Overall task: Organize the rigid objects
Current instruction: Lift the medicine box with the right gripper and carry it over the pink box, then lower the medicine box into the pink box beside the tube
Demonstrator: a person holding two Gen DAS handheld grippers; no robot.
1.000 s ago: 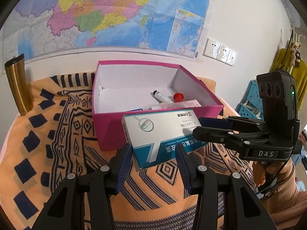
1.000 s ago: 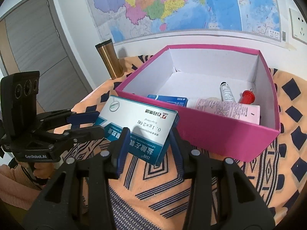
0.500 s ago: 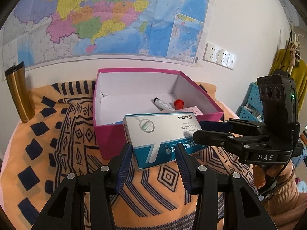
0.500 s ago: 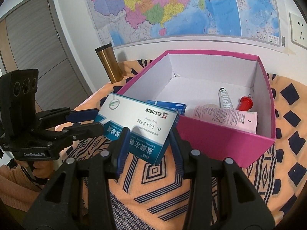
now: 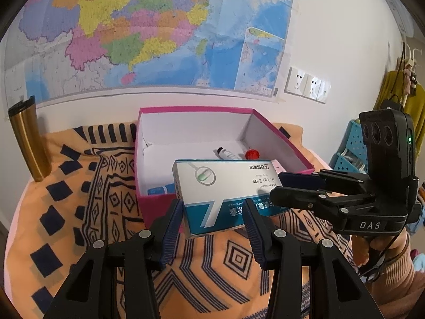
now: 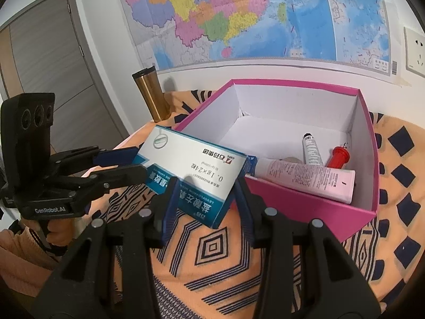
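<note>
A white and teal medicine box (image 5: 225,194) hangs just in front of the open pink box (image 5: 196,109), above the patterned cloth. My left gripper (image 5: 213,226) is shut on its near left end. My right gripper (image 6: 205,207) is shut on its other end. Each gripper shows in the other's view: the right gripper (image 5: 277,186) pinches the box's right edge, and the left gripper (image 6: 139,163) pinches its left corner. Inside the pink box (image 6: 305,83) lie a pink tube (image 6: 305,178), a small black-capped tube (image 6: 312,148), a red piece (image 6: 338,156) and a blue carton (image 5: 160,190).
A gold thermos (image 5: 28,143) stands at the table's far left by the wall. The orange patterned cloth (image 5: 87,186) covers the table. A map hangs on the wall behind. A blue basket (image 5: 350,154) sits off the right side, and a grey door (image 6: 53,79) is at left.
The medicine box has risen slightly against the pink box's front wall, now overlapping more of its inside. Both grips are unchanged.
</note>
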